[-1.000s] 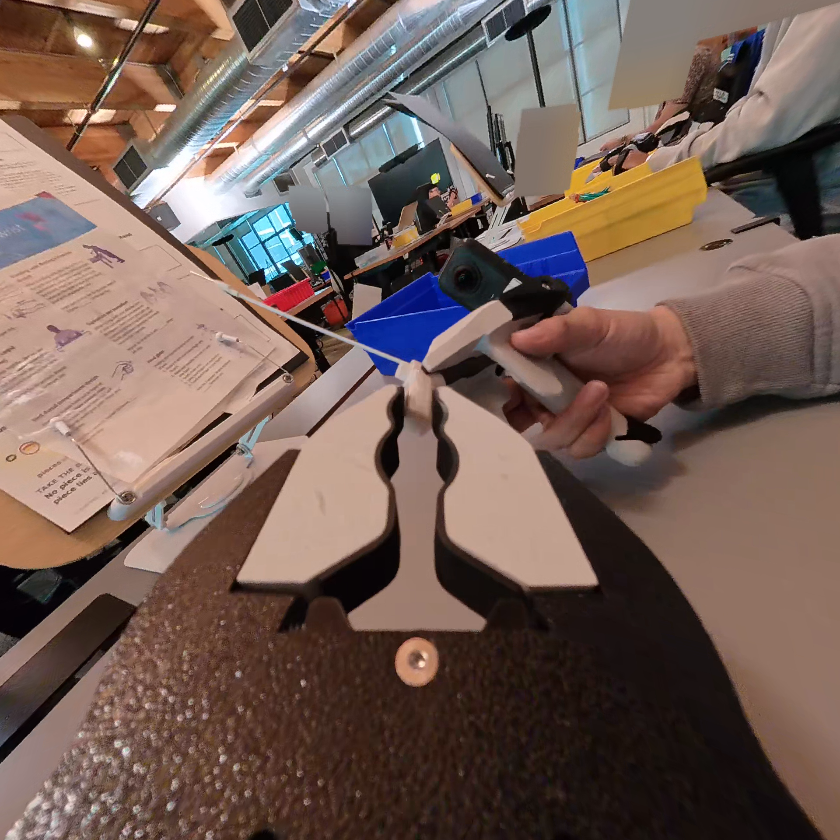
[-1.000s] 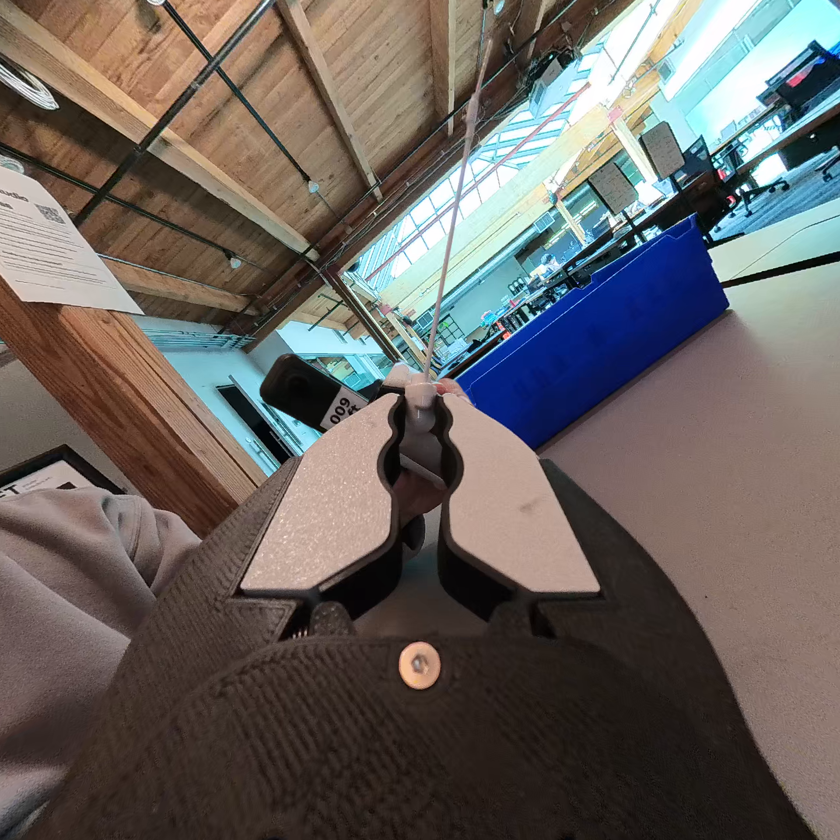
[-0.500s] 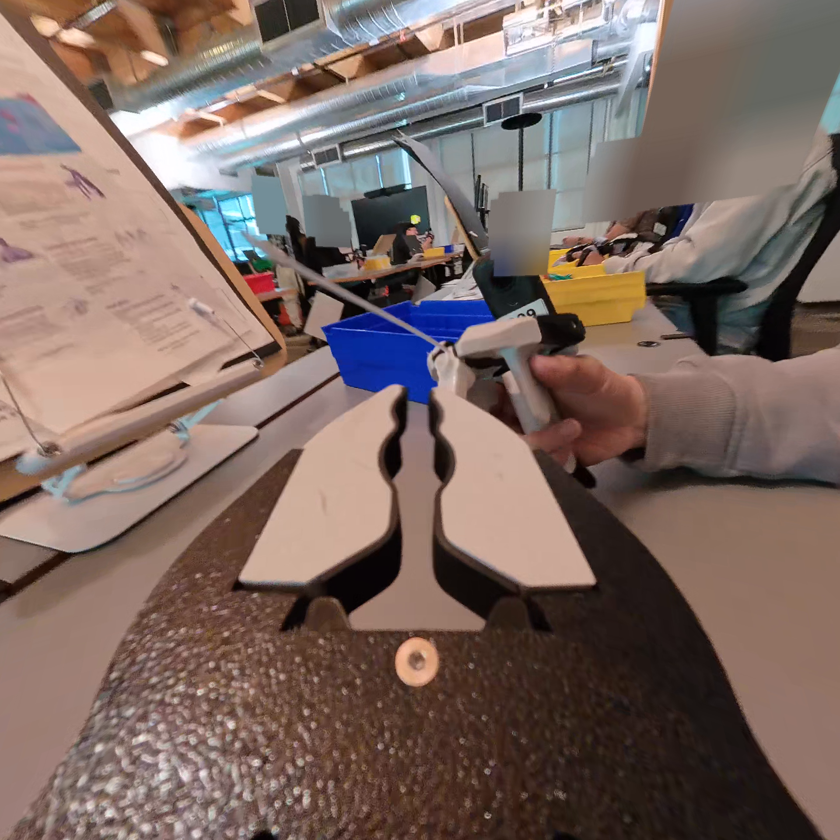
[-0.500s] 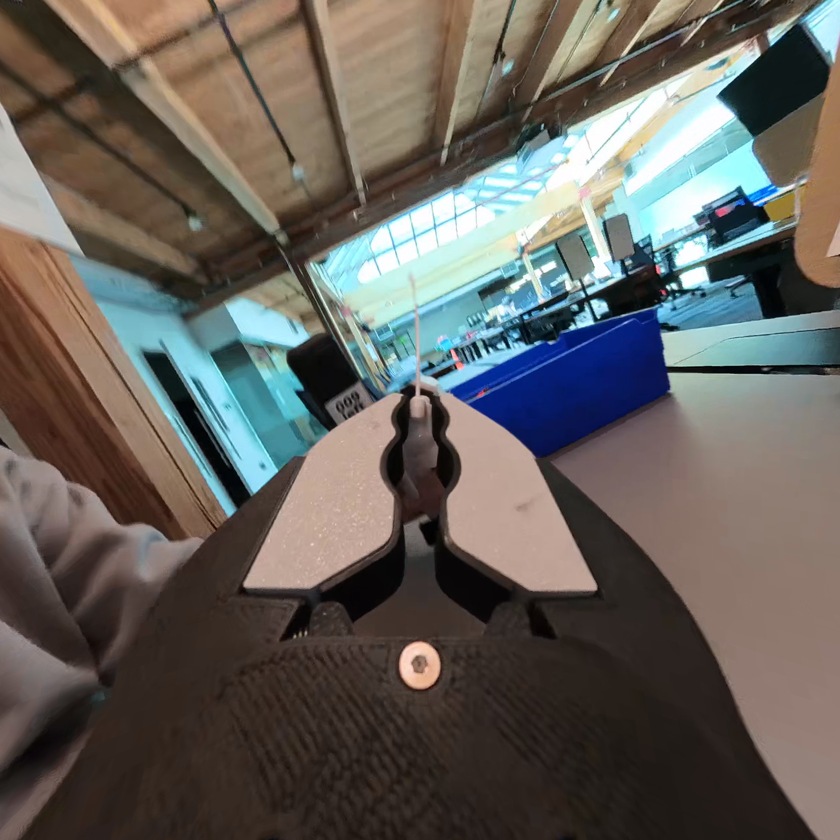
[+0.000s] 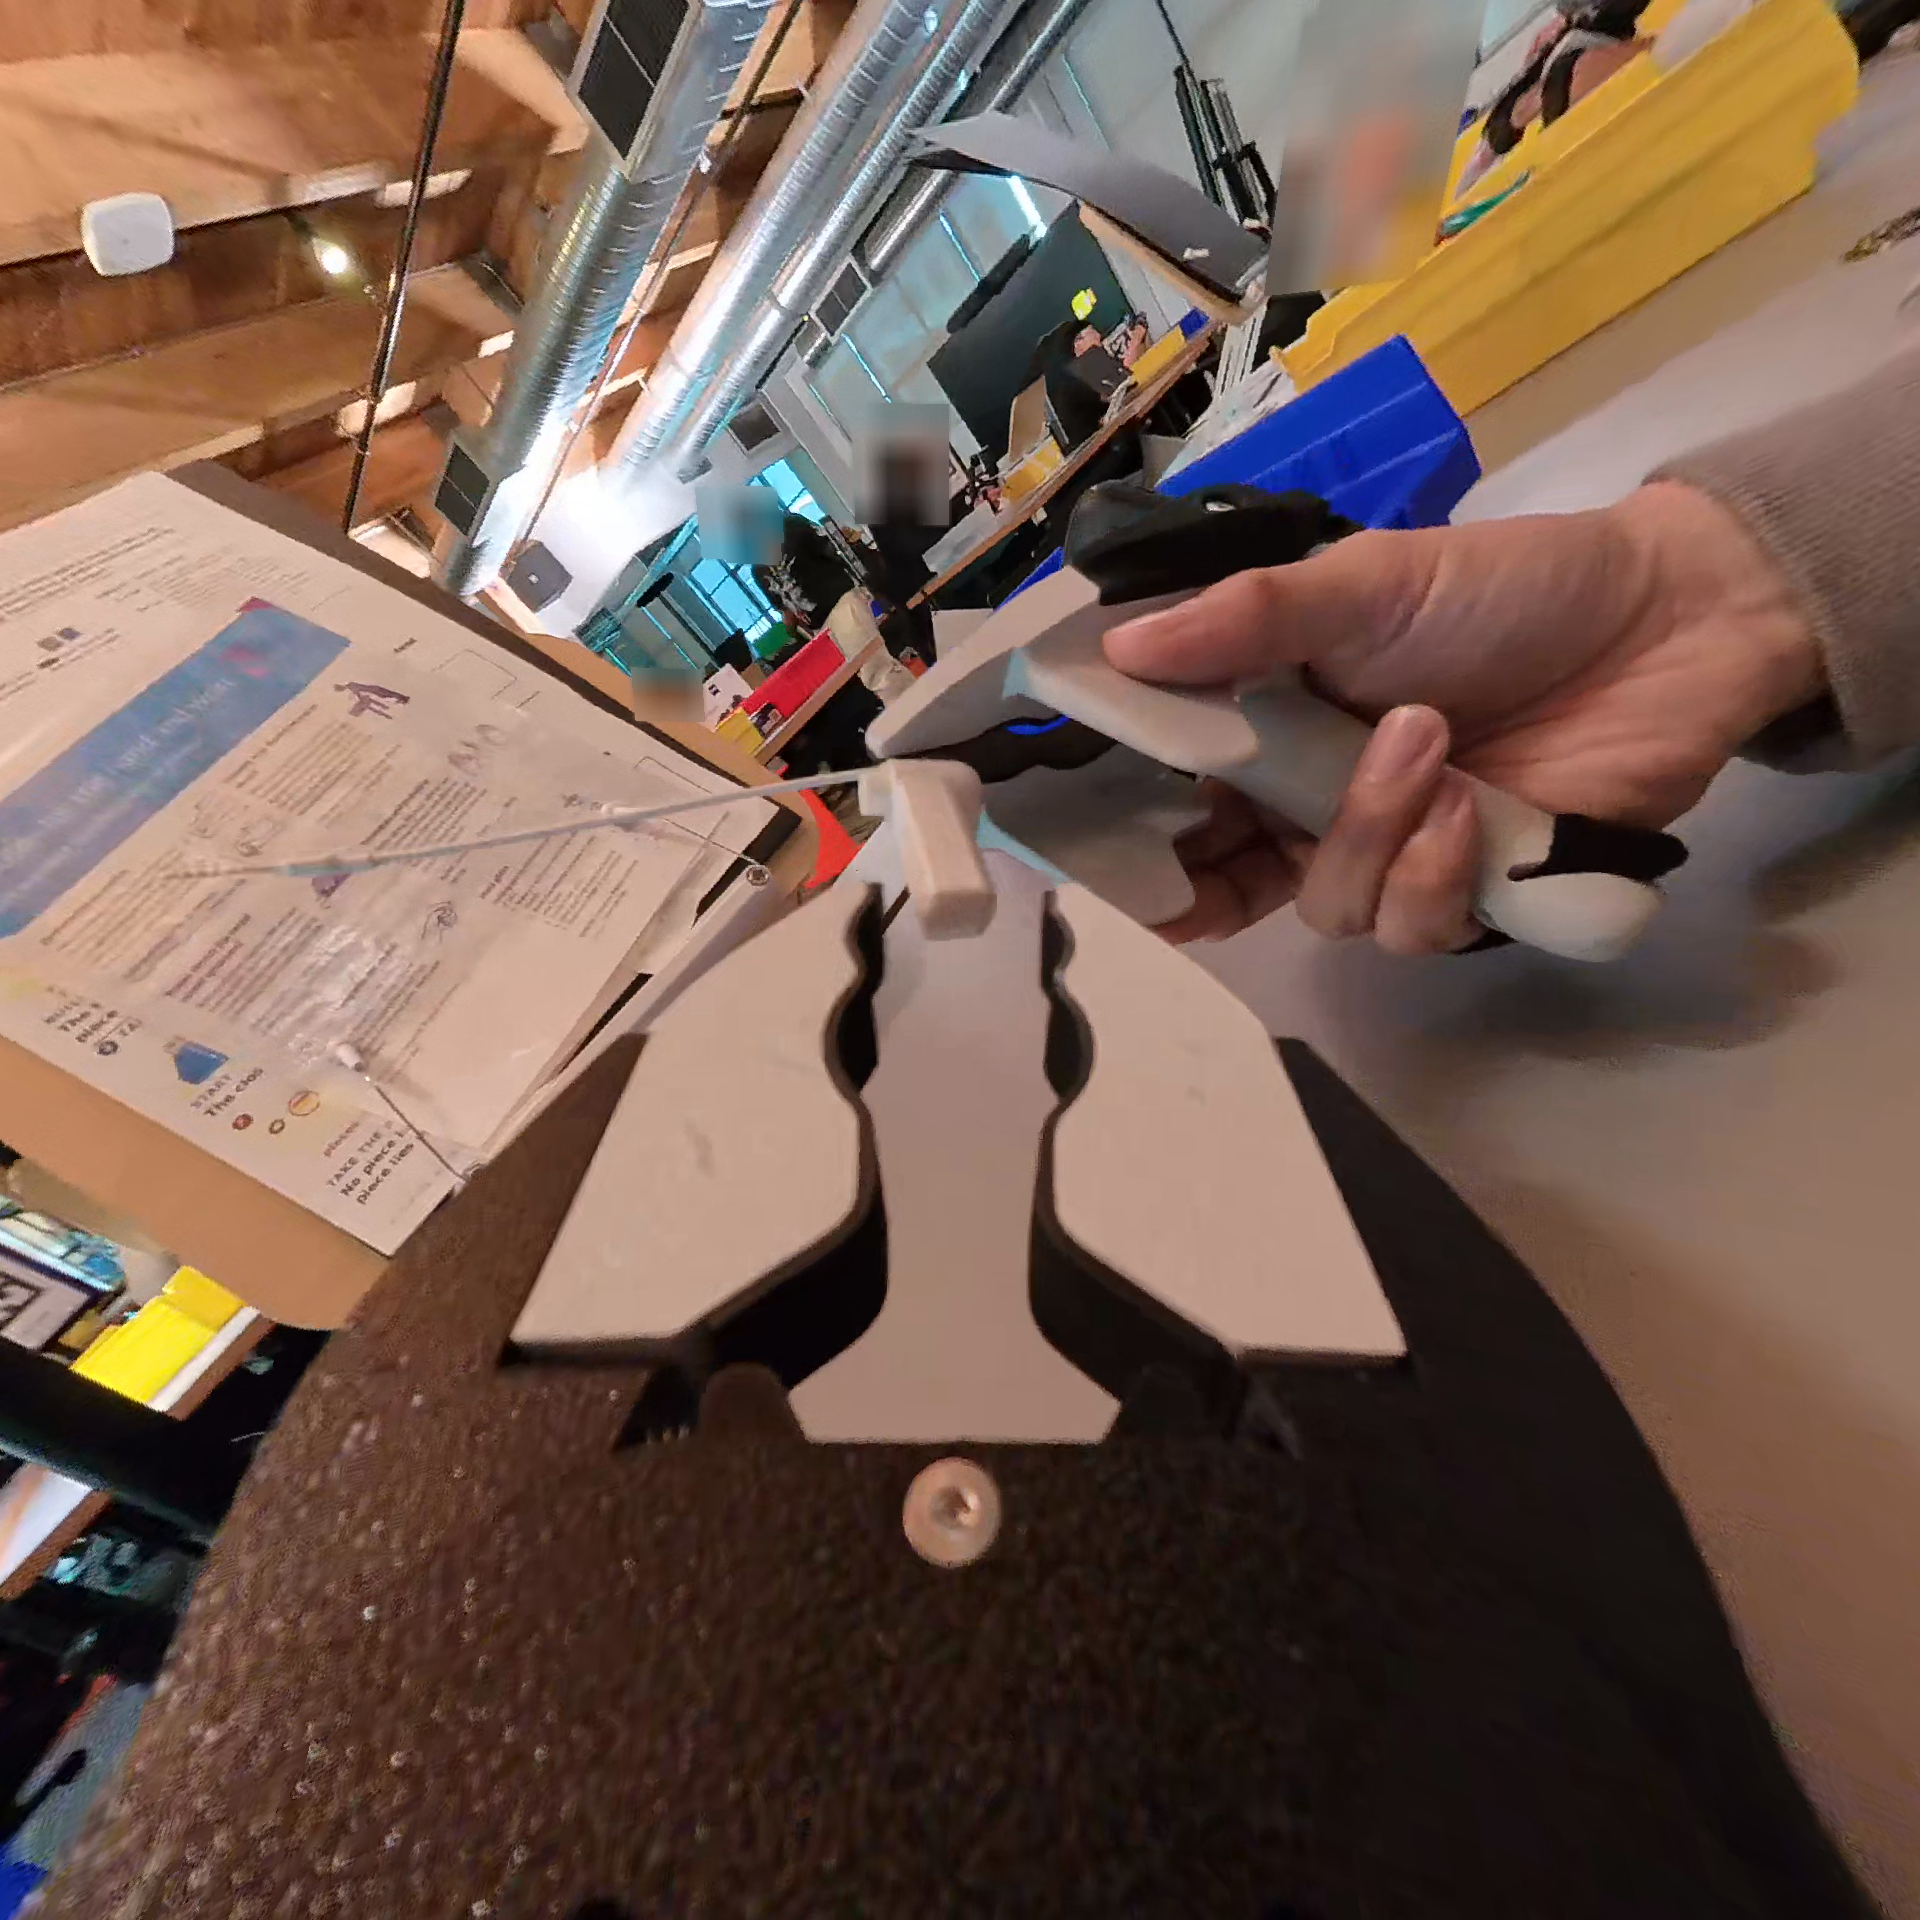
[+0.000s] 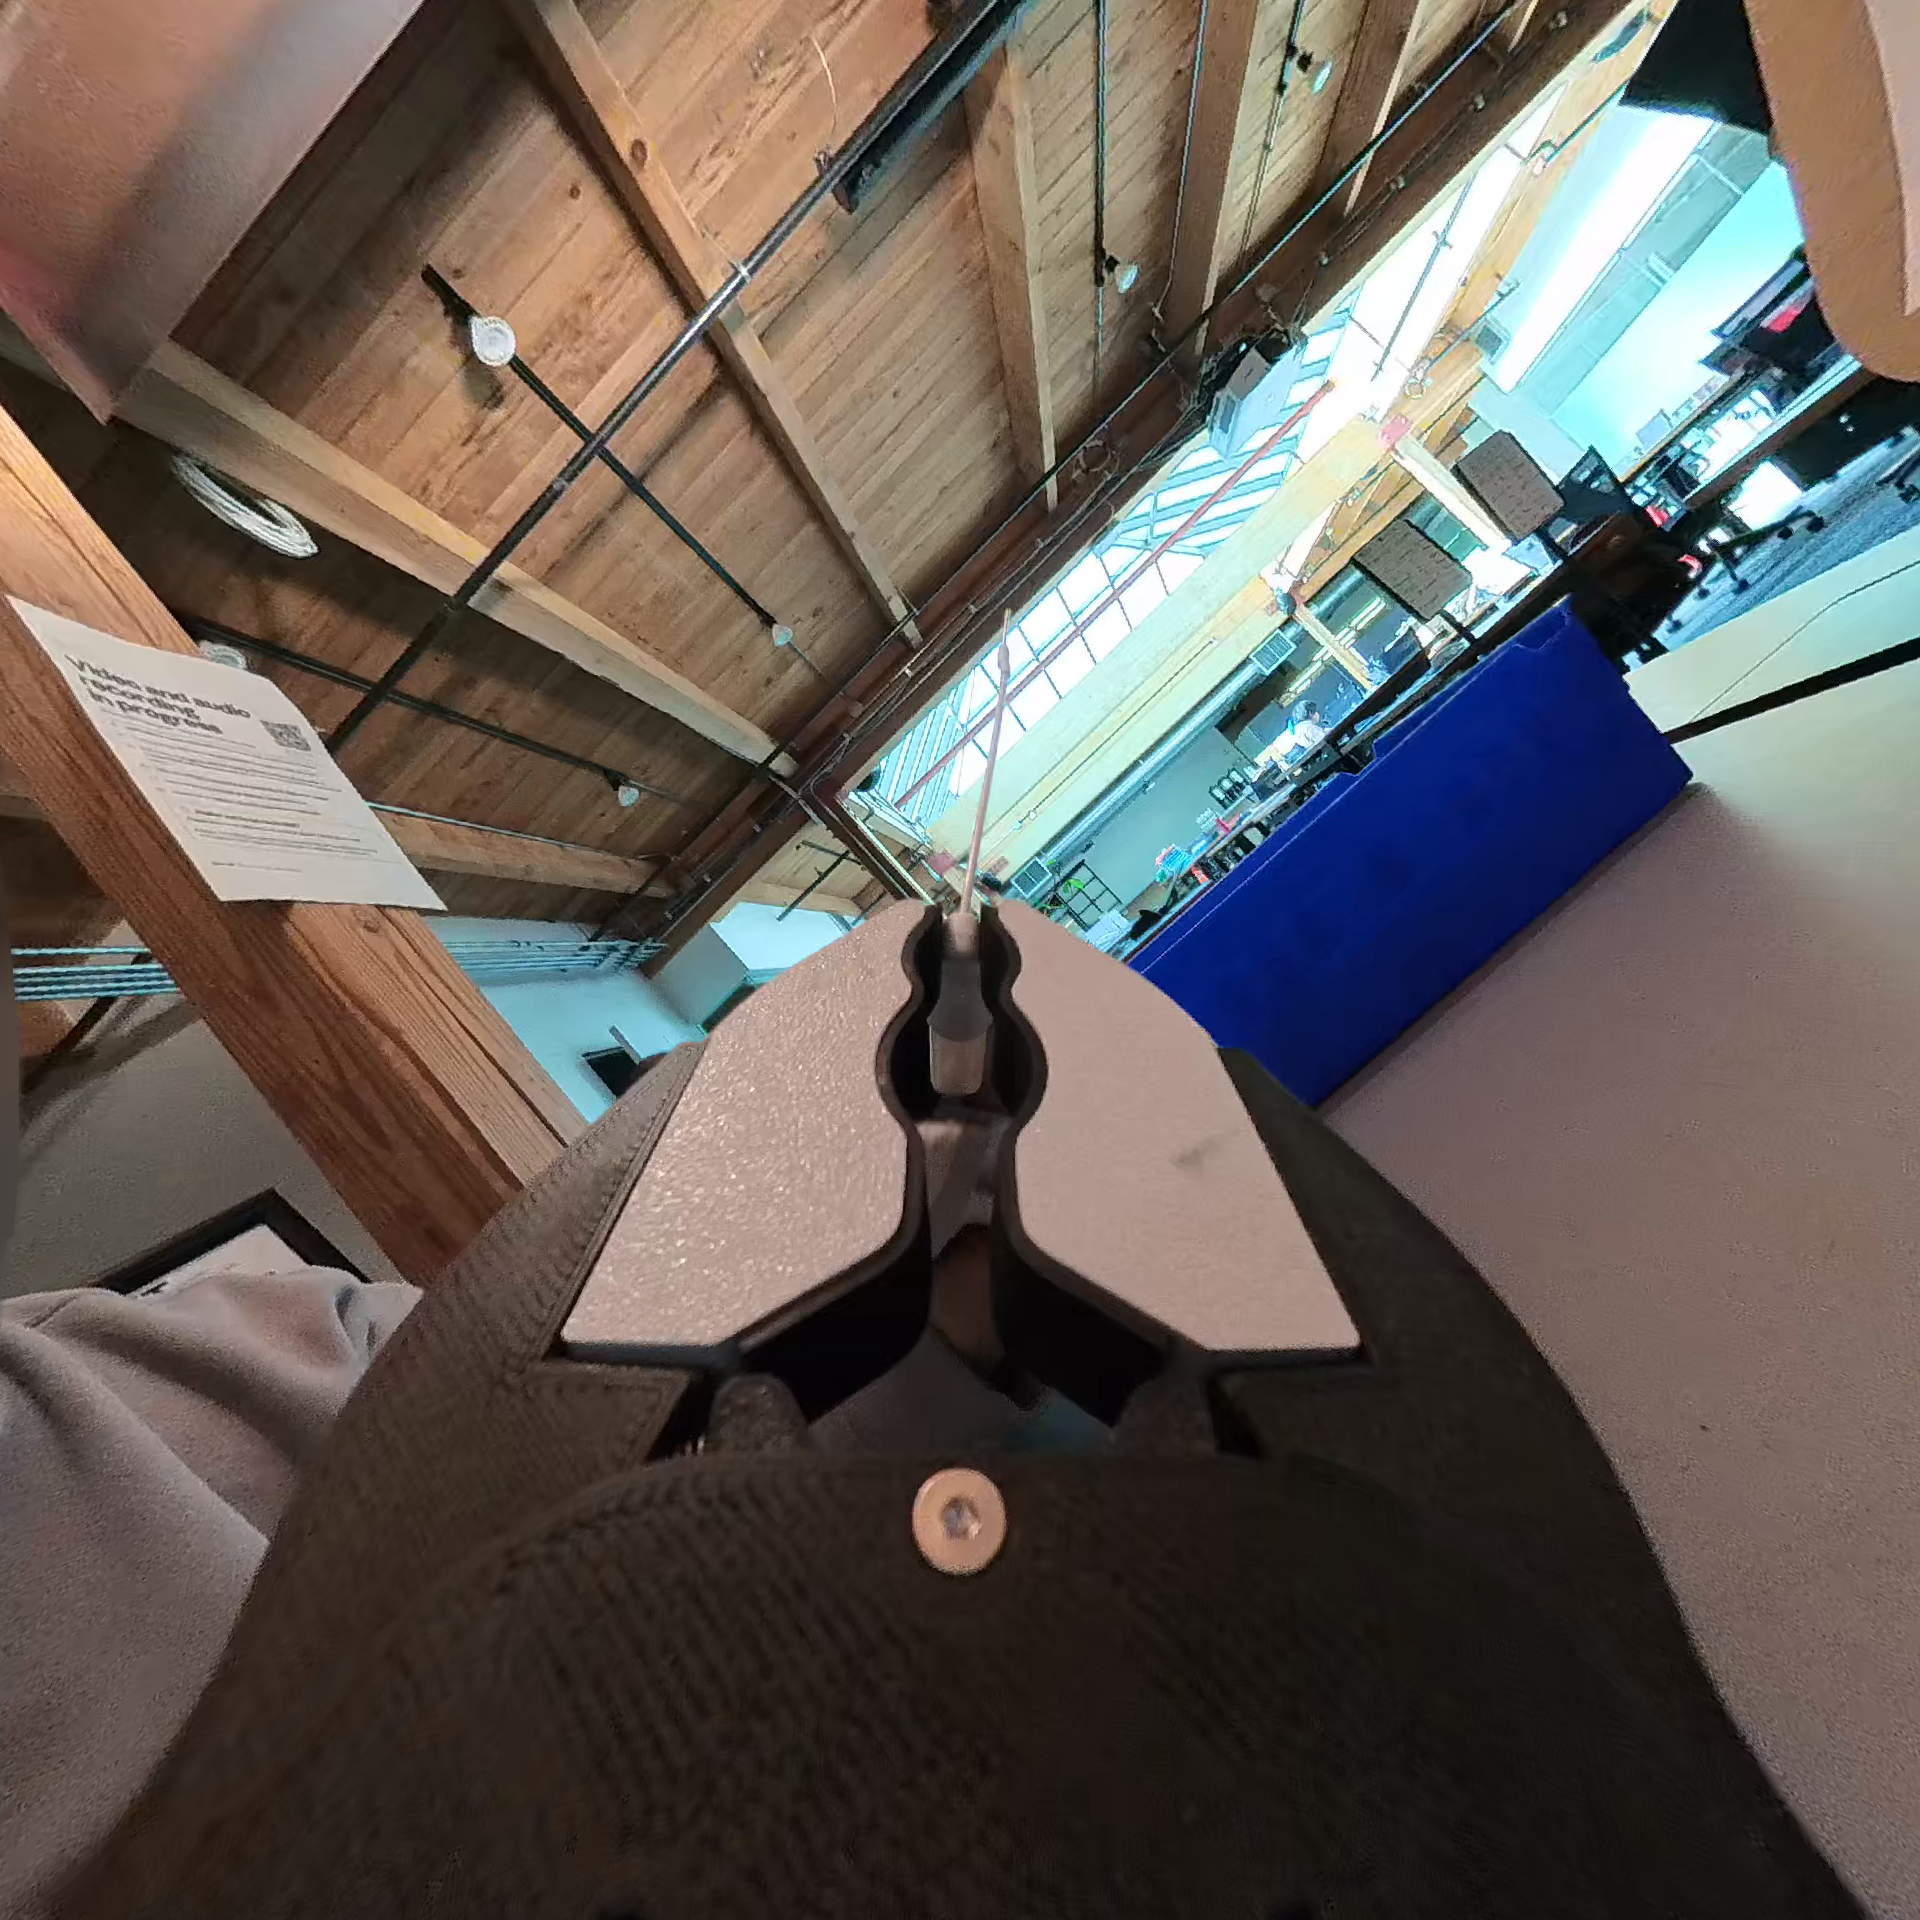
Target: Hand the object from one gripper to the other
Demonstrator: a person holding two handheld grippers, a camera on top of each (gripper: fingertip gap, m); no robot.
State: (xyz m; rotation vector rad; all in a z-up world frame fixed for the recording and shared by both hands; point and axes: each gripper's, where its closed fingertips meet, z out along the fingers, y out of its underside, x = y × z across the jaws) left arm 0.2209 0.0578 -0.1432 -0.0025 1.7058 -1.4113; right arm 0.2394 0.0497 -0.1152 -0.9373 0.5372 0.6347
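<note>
Right wrist view: right gripper (image 6: pixel 961 914) clamped on white handle of thin-rod tool (image 6: pixel 961 1003), rod pointing up-forward. Left wrist view: left gripper (image 5: pixel 951 909) jaws parted, empty, tool handle (image 5: pixel 935 847) just beyond fingertips, above grey table (image 5: pixel 1662 1195).

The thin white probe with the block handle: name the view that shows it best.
The left wrist view: the probe appears side-on, handle and whole thin shaft visible, held by the right gripper. The right wrist view shows it end-on, handle clamped between the jaws, shaft foreshortened.

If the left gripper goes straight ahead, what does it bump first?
Probably the swab: its white handle sits just past the left gripper's open tips, held by the right gripper. Depth is hard to judge.
</note>
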